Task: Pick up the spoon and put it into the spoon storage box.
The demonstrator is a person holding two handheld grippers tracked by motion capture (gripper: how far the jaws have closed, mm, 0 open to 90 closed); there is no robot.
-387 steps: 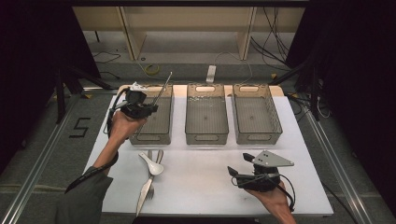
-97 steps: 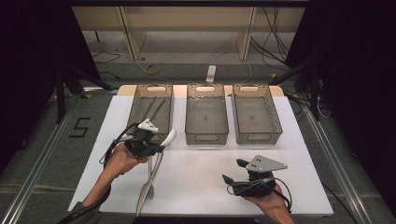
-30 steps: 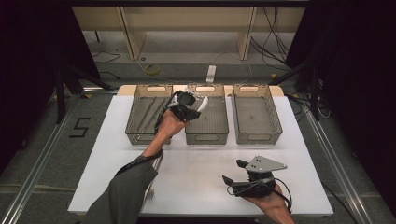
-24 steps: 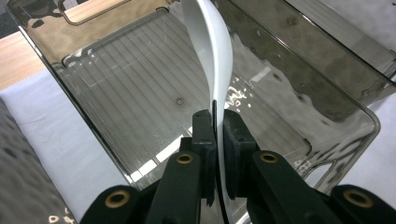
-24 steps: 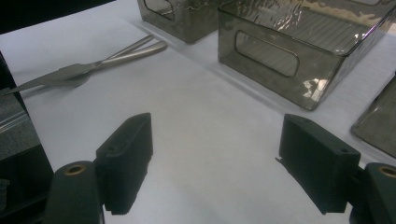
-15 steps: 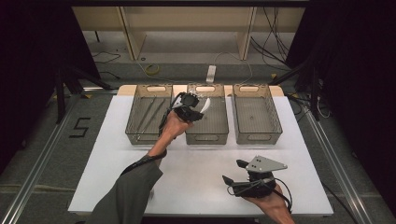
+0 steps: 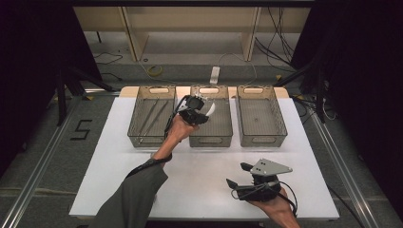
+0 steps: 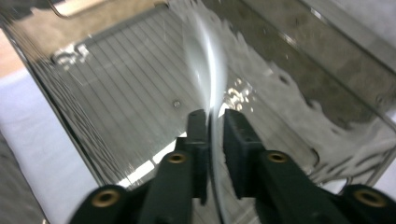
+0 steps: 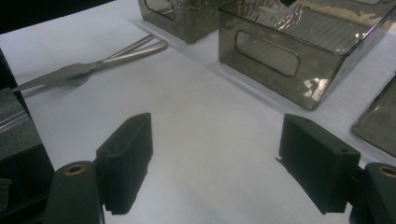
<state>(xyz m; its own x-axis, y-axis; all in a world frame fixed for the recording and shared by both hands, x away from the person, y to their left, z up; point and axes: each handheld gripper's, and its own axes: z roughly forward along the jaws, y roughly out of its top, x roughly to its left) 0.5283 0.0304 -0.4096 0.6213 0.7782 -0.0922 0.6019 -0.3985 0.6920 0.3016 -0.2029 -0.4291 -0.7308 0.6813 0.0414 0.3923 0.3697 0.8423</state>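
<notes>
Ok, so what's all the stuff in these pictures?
table: one, white, under everything
bins: three, smoky see-through, in a row at the far side
metal sticks: about two, silver, in the left bin
cutlery: maybe two pieces, silver, flat on the table
spoon: one, white, above the middle bin
left gripper: black, over the middle bin, jaws have just been opening, spoon between them
right gripper: black, open, empty, near edge
sleeve: grey, left arm
</notes>
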